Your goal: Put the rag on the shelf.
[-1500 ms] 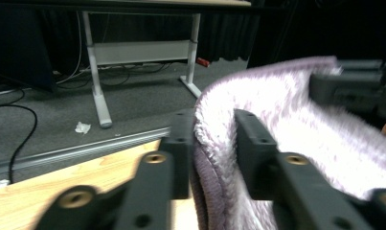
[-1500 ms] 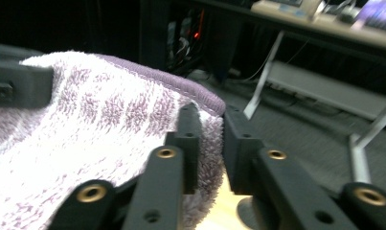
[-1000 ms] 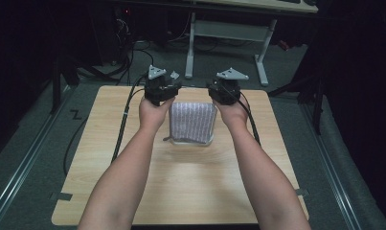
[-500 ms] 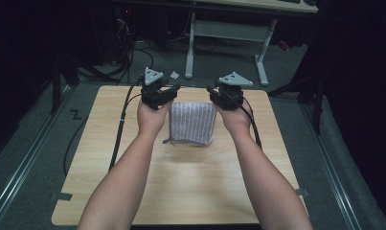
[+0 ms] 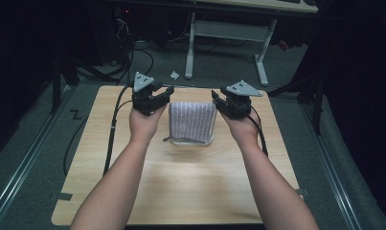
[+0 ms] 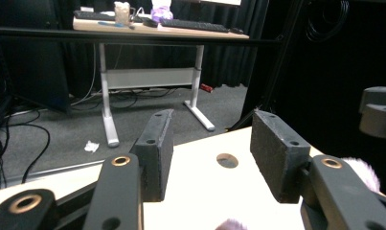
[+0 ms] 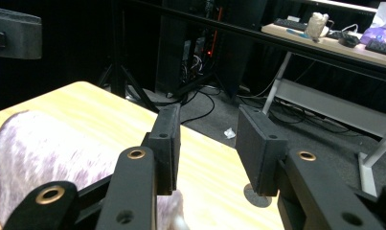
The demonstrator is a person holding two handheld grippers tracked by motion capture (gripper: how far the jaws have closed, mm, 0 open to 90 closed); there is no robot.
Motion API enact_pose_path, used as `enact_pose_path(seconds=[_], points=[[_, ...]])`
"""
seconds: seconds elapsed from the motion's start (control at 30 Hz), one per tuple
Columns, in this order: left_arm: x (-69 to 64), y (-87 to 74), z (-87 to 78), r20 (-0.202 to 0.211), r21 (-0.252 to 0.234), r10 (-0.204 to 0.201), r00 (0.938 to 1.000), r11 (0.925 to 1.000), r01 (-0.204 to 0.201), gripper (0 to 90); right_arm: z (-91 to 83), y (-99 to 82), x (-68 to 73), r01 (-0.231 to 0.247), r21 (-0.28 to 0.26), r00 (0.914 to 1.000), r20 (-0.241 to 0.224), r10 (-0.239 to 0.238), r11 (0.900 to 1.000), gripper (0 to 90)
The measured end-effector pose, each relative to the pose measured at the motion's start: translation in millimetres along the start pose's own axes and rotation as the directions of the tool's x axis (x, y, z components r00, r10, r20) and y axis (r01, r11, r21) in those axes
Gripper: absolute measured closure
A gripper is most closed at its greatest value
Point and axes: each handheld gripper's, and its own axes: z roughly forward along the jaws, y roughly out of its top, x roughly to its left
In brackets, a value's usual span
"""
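Tongs (image 5: 167,92) wider from cloth (image 5: 191,121)

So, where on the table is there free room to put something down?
The near half of the table, between the forearms, is bare, and so are its left and right strips. It is crowded around the towel, flanked by the left gripper and right gripper.

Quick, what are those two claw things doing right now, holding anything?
Left gripper: open, holding nothing.
Right gripper: open, holding nothing.
The folded towel lies on the table between them.
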Motion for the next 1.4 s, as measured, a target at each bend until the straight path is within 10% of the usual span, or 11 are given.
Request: enact_pose_path(seconds=[0.8, 1.0, 1.17, 1.3, 1.37, 1.4], points=[[17.3, -95.6, -32.6, 0.058, 0.17, -0.038, 0.9976, 0.9851, 0.027, 48.0, -35.7, -91.5, 0.1, 0.015, 0.139, 0.9992, -0.038, -0.01, 0.9901, 51.8], [2.8, -140.6, -40.5, 0.103, 0.278, -0.022, 0.9945, 0.9606, -0.007, 47.8, -40.4, -127.0, 6.9, -0.011, 0.186, 0.9981, -0.058, 0.022, 0.9824, 49.2], [-10.1, -177.2, -58.5, 0.081, 0.366, 0.072, 0.9941, 0.9257, -0.097, 47.7, -55.7, -163.7, 19.0, -0.036, 0.227, 0.9957, -0.074, 0.054, 0.9731, 44.2], [-17.6, -196.4, -91.9, 0.107, 0.4, -0.02, 0.9941, 0.9163, -0.024, 44.6, -91.1, -195.9, 18.9, -0.06, 0.216, 0.9933, -0.083, 0.08, 0.9747, 43.5], [-25.6, -202.8, -113.9, 0.144, 0.436, -0.082, 0.9862, 0.9, 0.011, 44.6, -104.4, -206.2, 16.5, -0.064, 0.282, 0.9902, -0.102, 0.096, 0.9574, 40.7], [-28.9, -206.0, -122.9, 0.158, 0.429, -0.075, 0.9847, 0.9031, 0.0, 43.4, -111.5, -209.1, 15.7, -0.063, 0.292, 0.9905, -0.099, 0.095, 0.9544, 41.5]])
